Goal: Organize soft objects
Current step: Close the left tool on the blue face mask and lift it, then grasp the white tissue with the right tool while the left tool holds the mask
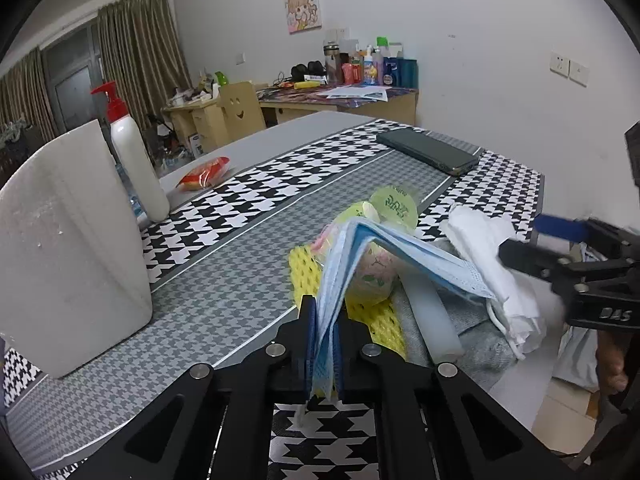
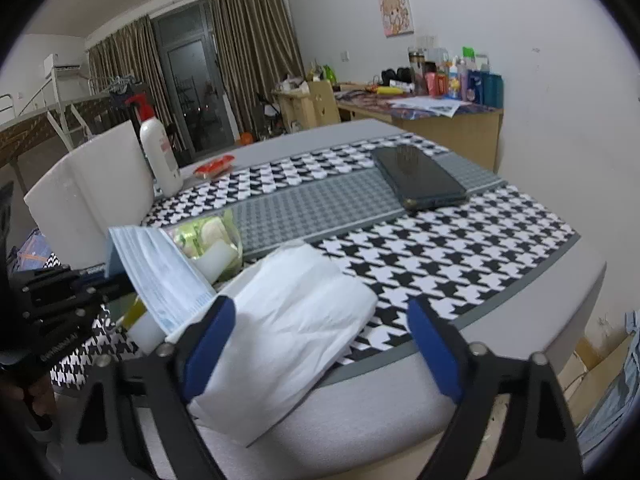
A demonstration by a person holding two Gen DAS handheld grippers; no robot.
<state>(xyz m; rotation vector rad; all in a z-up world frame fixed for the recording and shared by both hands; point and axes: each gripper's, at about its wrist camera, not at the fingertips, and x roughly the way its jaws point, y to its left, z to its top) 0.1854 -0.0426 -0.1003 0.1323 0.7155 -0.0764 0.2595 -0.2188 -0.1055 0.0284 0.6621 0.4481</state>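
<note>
Left wrist: my left gripper [image 1: 324, 344], bottom centre, is pinching the blue masks [image 1: 384, 256]. They drape over the pile mid-frame, so lifting could drag the cup [image 1: 394, 208] along.

Right wrist: my right gripper [image 2: 320, 344] is spread around the white tissue pack [image 2: 296, 320], lower centre, pads not pressing. The left pad sits beside the mask edge and may snag it on closing.

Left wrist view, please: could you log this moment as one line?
left tool: shut on blue face masks | right tool: open around white tissue pack | phase: grasping
</note>
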